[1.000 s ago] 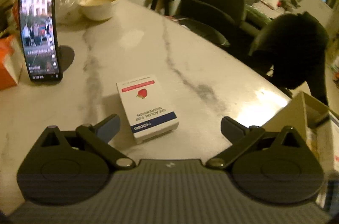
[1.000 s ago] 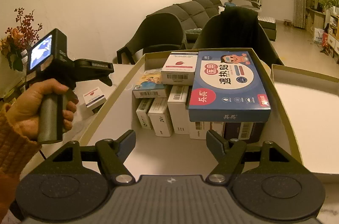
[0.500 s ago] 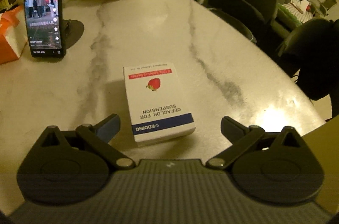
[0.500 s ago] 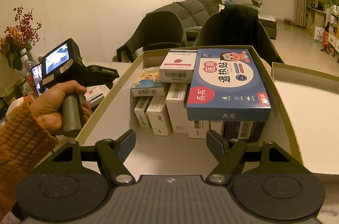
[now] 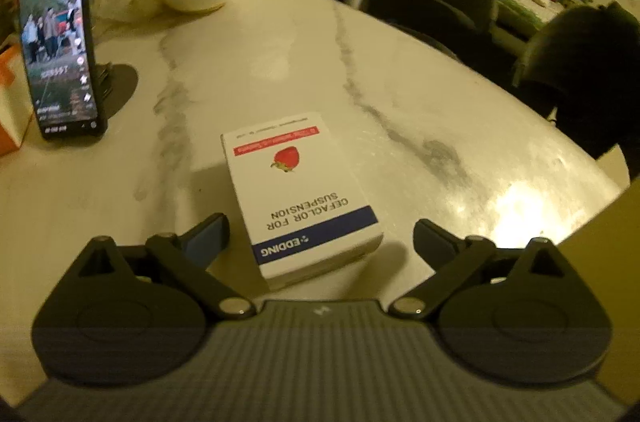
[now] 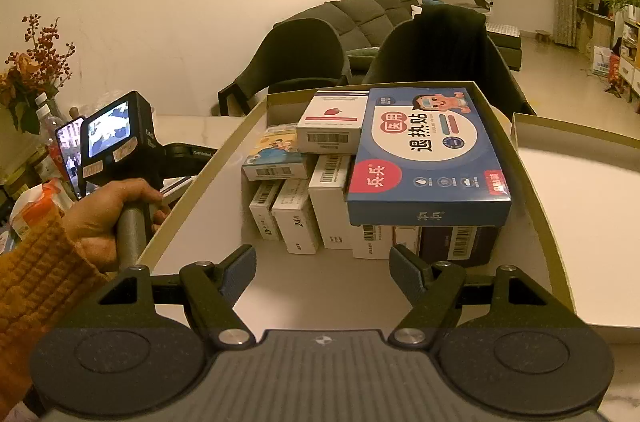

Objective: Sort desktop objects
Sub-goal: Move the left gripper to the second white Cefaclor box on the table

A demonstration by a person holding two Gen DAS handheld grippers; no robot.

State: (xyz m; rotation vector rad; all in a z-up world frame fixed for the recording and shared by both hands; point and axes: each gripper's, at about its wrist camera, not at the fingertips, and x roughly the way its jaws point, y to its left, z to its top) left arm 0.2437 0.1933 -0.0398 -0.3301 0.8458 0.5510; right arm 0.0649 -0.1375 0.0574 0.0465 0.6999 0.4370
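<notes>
Sorting looks mostly done: the cardboard tray already holds a stack of medicine boxes, with the blue fever-patch box on top. One white Cefaclor box is left flat on the marble table. The left gripper straddles its near end, jaws wide and just starting to close, pads not touching. The right gripper hovers over the tray, half-open, empty. Left to do: grasp, lift, place in tray.

Medicine box on table (flat)
</notes>
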